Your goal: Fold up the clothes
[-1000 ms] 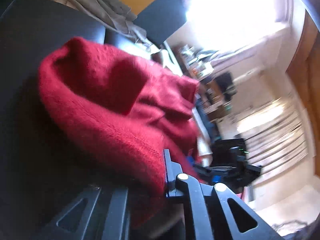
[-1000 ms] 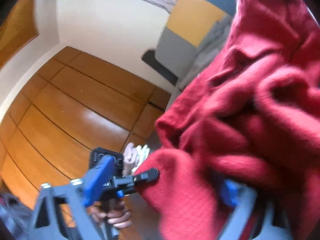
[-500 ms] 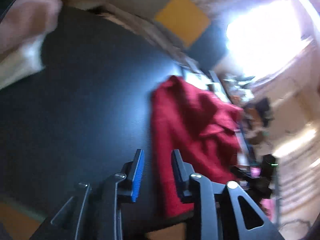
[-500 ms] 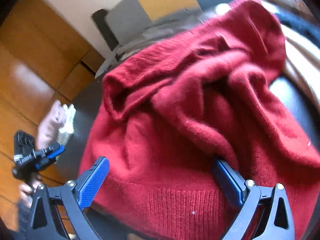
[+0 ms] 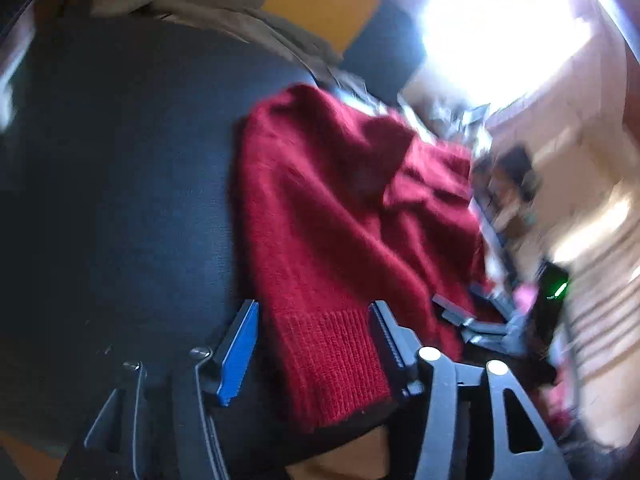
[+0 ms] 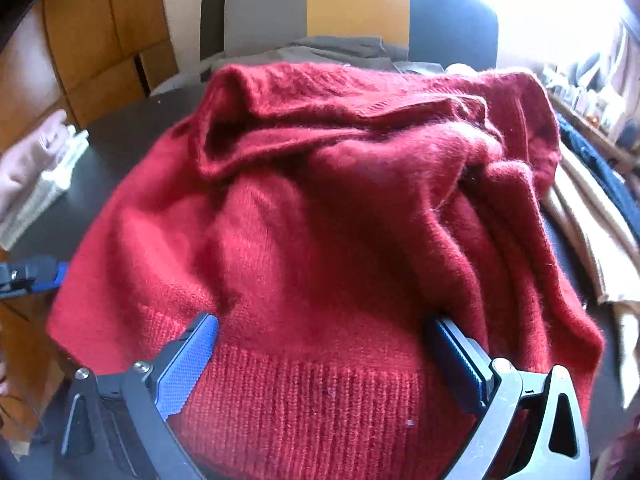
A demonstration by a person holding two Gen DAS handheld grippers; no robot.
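A crumpled red knit sweater [image 6: 320, 208] lies on the black table [image 6: 120, 128]; its ribbed hem faces me at the near edge. My right gripper [image 6: 322, 360] is open, its blue pads [image 6: 188, 364] straddling the middle of the hem. In the left wrist view the sweater [image 5: 340, 208] hangs over the table's [image 5: 112, 184] near edge. My left gripper [image 5: 312, 344] is open with the hem's left corner between its fingers. The left gripper's blue tip [image 6: 36, 272] shows at the sweater's left side in the right wrist view.
Folded pink and white clothes [image 6: 36, 172] sit at the table's left. A grey garment [image 6: 340, 50] lies behind the sweater, before a grey, yellow and dark chair back [image 6: 356, 4]. Beige and navy clothes [image 6: 580, 200] are piled at the right. Wooden panels [image 6: 92, 32] stand at the left.
A second ago both grippers held the sweater up. It now lies on the table with both grippers open. The left gripper has moved back to the hem.
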